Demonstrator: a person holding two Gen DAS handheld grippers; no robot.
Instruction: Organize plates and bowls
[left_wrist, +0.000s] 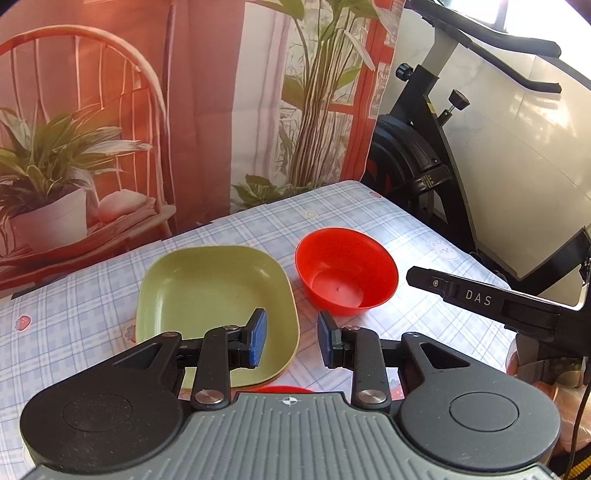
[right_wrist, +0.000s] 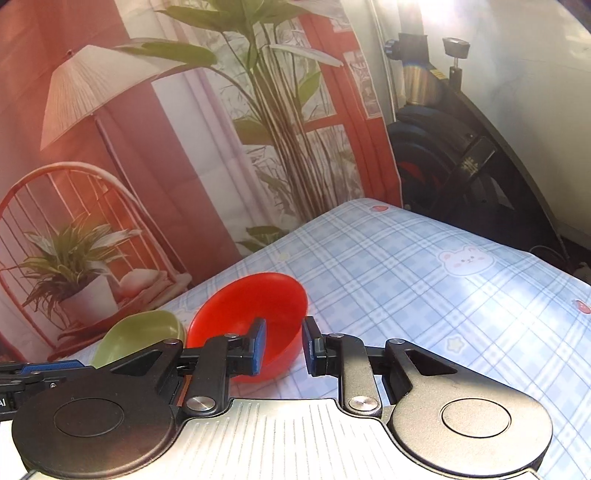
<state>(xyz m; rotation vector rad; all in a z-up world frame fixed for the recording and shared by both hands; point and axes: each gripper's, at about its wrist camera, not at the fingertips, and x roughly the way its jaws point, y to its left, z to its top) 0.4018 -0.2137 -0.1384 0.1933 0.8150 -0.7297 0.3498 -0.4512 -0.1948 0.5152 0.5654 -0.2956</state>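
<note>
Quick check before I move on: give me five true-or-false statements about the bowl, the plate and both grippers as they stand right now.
1. The red bowl stands upright and empty. True.
2. The green square plate sits inside the red bowl. False: it lies beside the bowl on the plaid tablecloth.
3. The left gripper is open and holds nothing. True.
4. The right gripper is clamped shut on the bowl's rim. False: its jaws stand open, one finger in front of the bowl.
5. A blue cup stands on the tablecloth. False: no cup shows in either view.
</note>
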